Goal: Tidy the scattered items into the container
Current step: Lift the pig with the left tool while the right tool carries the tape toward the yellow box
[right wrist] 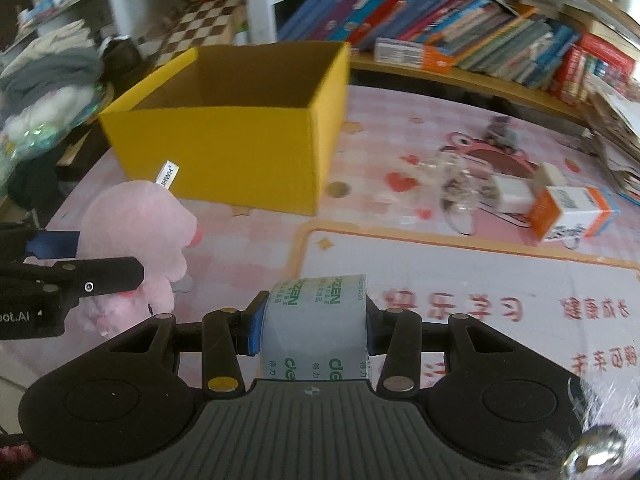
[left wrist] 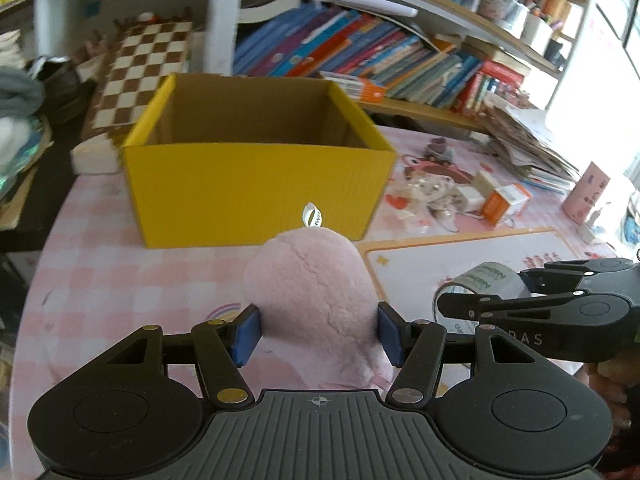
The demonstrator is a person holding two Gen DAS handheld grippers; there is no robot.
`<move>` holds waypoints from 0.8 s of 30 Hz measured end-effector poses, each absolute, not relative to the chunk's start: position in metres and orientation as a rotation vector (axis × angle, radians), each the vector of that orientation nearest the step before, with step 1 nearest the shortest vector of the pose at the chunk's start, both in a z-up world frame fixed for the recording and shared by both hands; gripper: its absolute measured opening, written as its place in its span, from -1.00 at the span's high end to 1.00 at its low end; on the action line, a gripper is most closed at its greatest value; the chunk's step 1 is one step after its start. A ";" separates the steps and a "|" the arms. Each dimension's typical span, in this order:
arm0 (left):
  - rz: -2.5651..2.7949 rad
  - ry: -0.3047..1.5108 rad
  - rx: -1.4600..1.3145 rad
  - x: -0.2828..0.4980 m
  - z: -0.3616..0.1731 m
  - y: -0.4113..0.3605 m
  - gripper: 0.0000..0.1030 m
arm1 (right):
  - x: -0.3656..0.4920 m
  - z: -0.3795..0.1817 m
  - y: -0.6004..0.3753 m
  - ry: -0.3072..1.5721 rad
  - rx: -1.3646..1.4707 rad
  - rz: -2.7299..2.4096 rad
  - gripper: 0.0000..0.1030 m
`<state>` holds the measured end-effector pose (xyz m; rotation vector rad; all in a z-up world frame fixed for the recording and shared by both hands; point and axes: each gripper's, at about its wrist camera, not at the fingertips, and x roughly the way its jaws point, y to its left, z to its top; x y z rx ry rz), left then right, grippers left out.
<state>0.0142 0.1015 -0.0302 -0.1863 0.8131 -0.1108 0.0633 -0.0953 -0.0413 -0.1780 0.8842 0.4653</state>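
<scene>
A yellow cardboard box [left wrist: 256, 184] stands open on the pink table, also in the right wrist view [right wrist: 224, 152]; no items show in the part of its inside that I can see. My left gripper [left wrist: 316, 336] is shut on a pink plush toy [left wrist: 316, 304], which also shows in the right wrist view [right wrist: 140, 232]. My right gripper [right wrist: 314, 334] is shut on a roll of tape [right wrist: 316, 324] with green print. In the left wrist view the roll [left wrist: 480, 284] and the right gripper [left wrist: 540, 300] sit at the right. Both grippers are short of the box's near wall.
An orange and white carton [right wrist: 572, 216], a white charger [right wrist: 512, 196] and a clear plastic bag [right wrist: 456, 188] lie right of the box. A coin [right wrist: 338, 189] lies by the box corner. Bookshelves [right wrist: 460, 12], a chessboard [left wrist: 144, 72] and a paper pile [left wrist: 524, 144] lie behind.
</scene>
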 end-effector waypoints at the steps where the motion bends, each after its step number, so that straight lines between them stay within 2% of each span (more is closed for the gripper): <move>1: -0.103 0.813 -0.191 0.012 -0.030 0.105 -0.16 | 0.063 -0.042 -0.091 0.885 -0.184 0.475 0.19; 17: -0.060 0.775 -0.208 0.009 -0.019 0.138 -0.16 | 0.066 -0.041 -0.052 0.866 -0.272 0.572 0.19; 24: -0.055 0.706 -0.203 0.013 -0.004 0.147 -0.16 | 0.074 -0.032 -0.044 0.839 -0.289 0.608 0.20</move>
